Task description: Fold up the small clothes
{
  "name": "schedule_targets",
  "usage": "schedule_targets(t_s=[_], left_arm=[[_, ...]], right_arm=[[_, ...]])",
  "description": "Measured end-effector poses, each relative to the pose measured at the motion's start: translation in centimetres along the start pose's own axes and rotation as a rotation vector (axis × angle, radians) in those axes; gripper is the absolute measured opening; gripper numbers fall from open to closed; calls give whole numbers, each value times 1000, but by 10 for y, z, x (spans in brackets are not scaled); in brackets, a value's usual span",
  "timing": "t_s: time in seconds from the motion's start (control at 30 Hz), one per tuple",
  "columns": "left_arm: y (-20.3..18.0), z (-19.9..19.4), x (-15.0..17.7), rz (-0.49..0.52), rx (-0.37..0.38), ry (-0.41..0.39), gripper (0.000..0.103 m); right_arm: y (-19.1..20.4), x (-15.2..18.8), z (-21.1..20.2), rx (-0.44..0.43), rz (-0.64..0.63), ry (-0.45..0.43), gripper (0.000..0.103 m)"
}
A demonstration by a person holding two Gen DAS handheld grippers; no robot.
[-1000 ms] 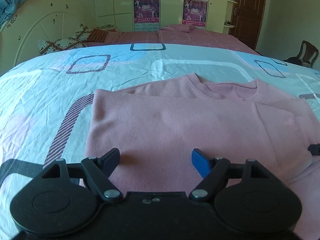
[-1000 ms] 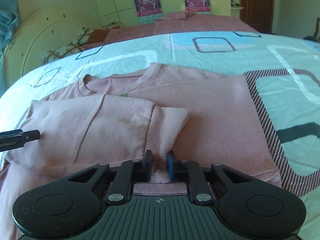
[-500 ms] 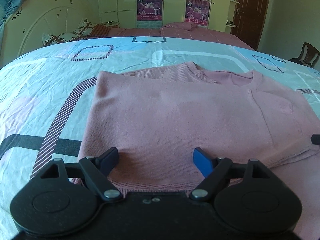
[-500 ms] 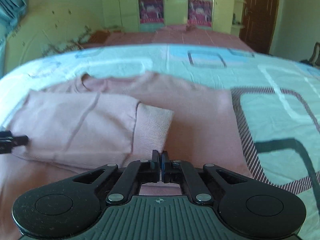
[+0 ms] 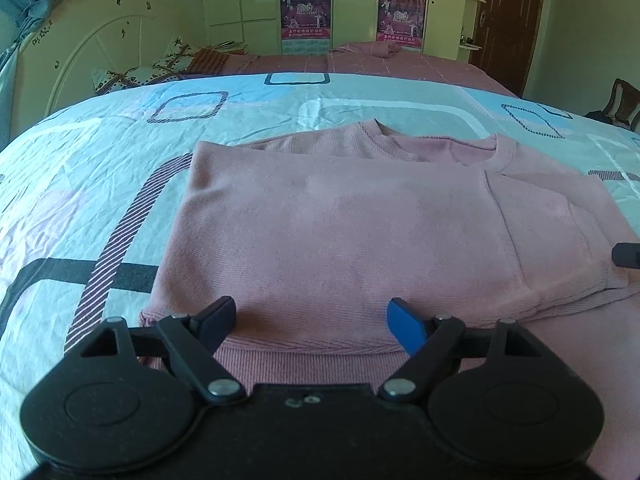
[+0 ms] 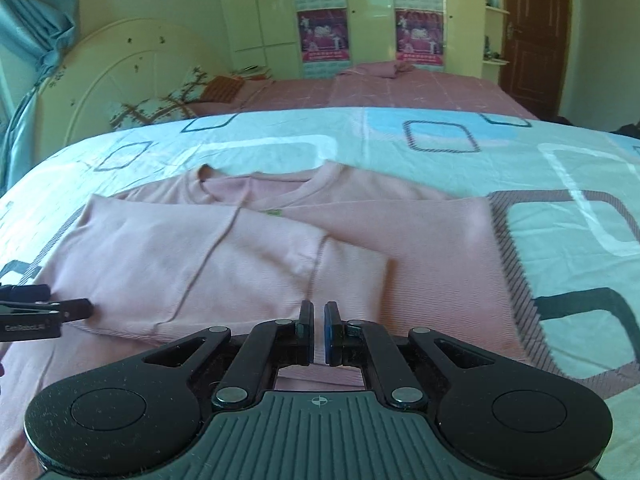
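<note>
A pink sweater (image 5: pixel 340 232) lies flat on the patterned bedsheet (image 5: pixel 80 184), neck away from me, both sides folded inward. It also shows in the right wrist view (image 6: pixel 248 264), where the folded sleeve's cuff (image 6: pixel 352 276) lies just ahead of my fingers. My left gripper (image 5: pixel 312 316) is open and empty, low over the sweater's near hem. My right gripper (image 6: pixel 319 330) is nearly shut with a thin gap and holds nothing, hovering just above the sweater. The left gripper's fingertips (image 6: pixel 72 308) show at the right wrist view's left edge.
A white headboard (image 5: pixel 80 64) and pillows (image 5: pixel 160 68) stand at the far left. A second bed with a pink cover (image 5: pixel 360 60) lies behind. Wardrobes with posters line the back wall. A brown door (image 5: pixel 508 20) and a chair (image 5: pixel 620 104) are at the right.
My right gripper let go of the sleeve cuff, drew back toward the hem, closed, then parted slightly. My left gripper pulled back toward the near hem, still open.
</note>
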State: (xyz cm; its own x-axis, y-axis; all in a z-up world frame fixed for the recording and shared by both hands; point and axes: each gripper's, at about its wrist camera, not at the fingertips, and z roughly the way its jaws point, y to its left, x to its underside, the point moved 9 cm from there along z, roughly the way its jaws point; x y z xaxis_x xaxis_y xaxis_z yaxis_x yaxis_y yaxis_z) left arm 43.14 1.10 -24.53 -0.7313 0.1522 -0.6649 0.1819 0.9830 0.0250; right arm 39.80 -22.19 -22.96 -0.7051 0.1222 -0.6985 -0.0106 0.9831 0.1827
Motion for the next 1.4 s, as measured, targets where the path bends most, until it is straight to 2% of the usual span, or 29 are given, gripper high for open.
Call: schedule_targets(t_s=[0.1,0.17,0.27,0.3,0.33,0.47,0.7,0.93,1.07,1.13,1.23,1.4], left_arm=[[-4,3,3,10,-17,13,82],[-4,5,5,13,-29,18,82],[-5,4,5,14,-46,21,82],[-5,1,5,11,-51,20,82],[-6,-2,4,11,-52,18,82],[-14,-16,4,21,-43,1,82],[-39,-42,6,51,13,-17,82],[-57,-62,45,125,91,2,82],[-52,-57,74,172,79,39,82],[-42,-59,83,186,60,29,84],[-20,-67,93,185,39,23,88],[23,-82,109,121,13,35,91]], right_arm=[[14,4,11,-30,-11,24,4],[15,11,22,-16,-37,51,6],[9,16,25,-25,-27,58,29],[6,15,22,-36,-18,53,46],[5,13,17,-47,-12,41,50],[6,10,-1,-74,-12,5,50],[24,20,-18,-123,-19,17,50],[57,55,-46,-149,-58,42,50],[74,82,-45,-126,-84,79,50],[76,95,-40,-93,-107,103,50],[62,110,-42,-29,-103,119,50],[26,131,-69,78,-76,101,50]])
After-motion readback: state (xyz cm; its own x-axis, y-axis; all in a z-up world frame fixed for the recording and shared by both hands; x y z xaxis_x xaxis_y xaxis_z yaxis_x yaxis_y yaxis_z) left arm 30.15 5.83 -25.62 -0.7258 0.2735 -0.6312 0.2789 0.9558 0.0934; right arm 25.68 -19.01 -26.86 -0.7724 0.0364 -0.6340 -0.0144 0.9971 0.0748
